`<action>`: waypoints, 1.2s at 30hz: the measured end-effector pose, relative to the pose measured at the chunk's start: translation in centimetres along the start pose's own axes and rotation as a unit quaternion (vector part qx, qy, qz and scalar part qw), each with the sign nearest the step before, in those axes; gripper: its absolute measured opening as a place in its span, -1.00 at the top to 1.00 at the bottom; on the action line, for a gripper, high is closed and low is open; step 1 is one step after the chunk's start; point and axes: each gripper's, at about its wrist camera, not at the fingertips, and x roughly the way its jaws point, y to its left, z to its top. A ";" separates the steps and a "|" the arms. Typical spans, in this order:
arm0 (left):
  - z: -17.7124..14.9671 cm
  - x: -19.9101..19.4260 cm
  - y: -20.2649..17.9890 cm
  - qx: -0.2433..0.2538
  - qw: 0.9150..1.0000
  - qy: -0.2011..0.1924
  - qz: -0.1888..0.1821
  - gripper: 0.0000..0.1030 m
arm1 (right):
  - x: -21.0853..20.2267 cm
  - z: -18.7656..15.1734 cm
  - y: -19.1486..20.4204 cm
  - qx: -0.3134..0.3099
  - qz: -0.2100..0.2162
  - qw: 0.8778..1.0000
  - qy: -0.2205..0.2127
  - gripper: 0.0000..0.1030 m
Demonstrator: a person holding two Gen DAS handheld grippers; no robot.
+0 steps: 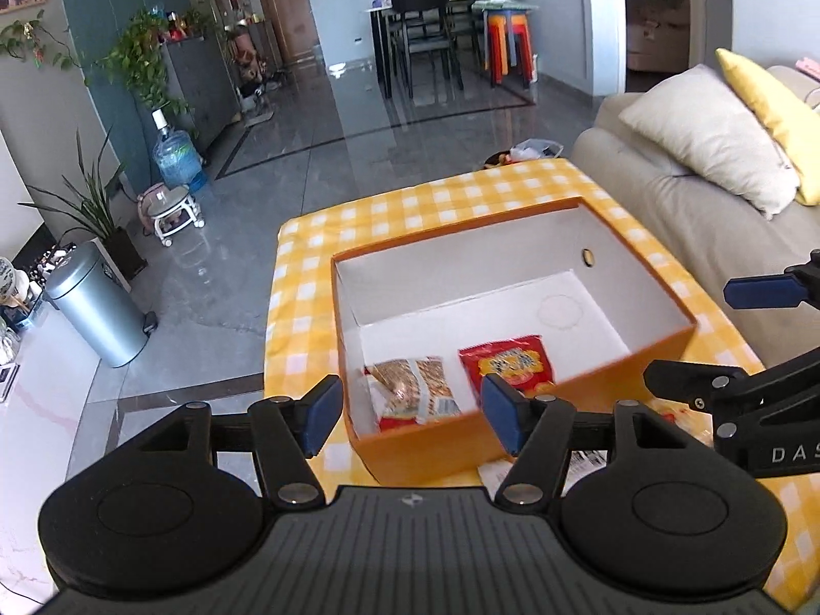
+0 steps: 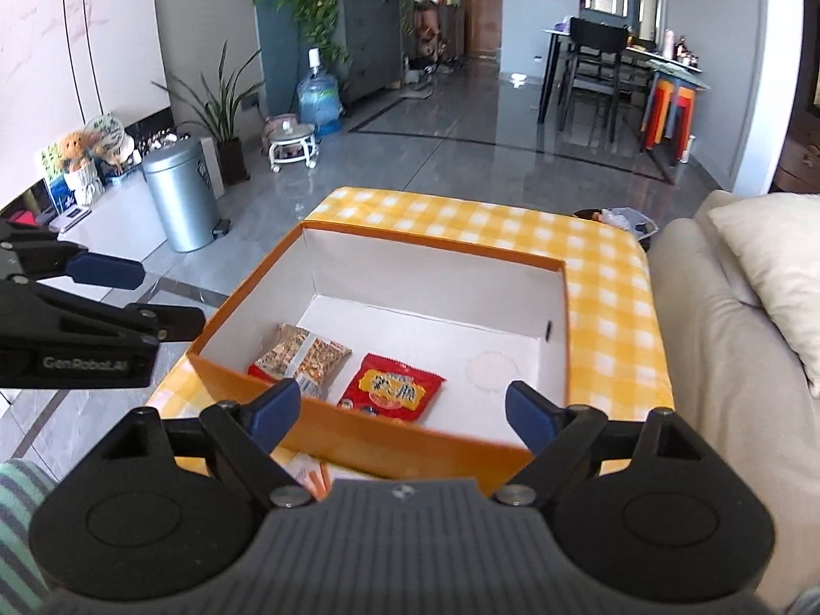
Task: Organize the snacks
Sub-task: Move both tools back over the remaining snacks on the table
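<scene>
An orange box (image 1: 461,228) (image 2: 435,248) with a white inside stands on the yellow checked table (image 1: 302,277) (image 2: 610,307). Two packets lie flat in its near left part: a brown nut packet (image 1: 415,389) (image 2: 302,353) and, to its right, a red packet (image 1: 507,361) (image 2: 394,389). My left gripper (image 1: 412,410) hangs above the box's near wall, open, nothing between its blue pads. My right gripper (image 2: 405,415) is also over the near wall, open and empty. Each view shows the other gripper's fingers (image 1: 763,291) (image 2: 102,271) at its side edge.
A pale packet (image 1: 494,471) (image 2: 307,471) lies on the cloth in front of the box, partly hidden by the grippers. A beige sofa (image 1: 666,195) (image 2: 707,338) with cushions borders the table's right side. A metal bin (image 1: 97,302) stands on the floor to the left.
</scene>
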 end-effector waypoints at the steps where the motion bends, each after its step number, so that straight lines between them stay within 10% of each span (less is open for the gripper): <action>1: -0.4 -0.4 -0.1 0.000 1.000 -0.002 -0.002 -0.43 | -0.6 -0.6 0.0 0.000 -0.001 1.000 -0.002 -0.65; 26: -11.0 -0.8 -5.3 -0.012 0.995 0.074 -0.071 -0.43 | -5.4 -16.9 1.0 -0.031 -0.089 0.996 0.009 -0.67; 36: -11.3 1.5 -5.7 -0.003 0.995 0.089 -0.050 -0.51 | -2.4 -17.1 -0.4 0.009 -0.065 0.996 0.055 -0.65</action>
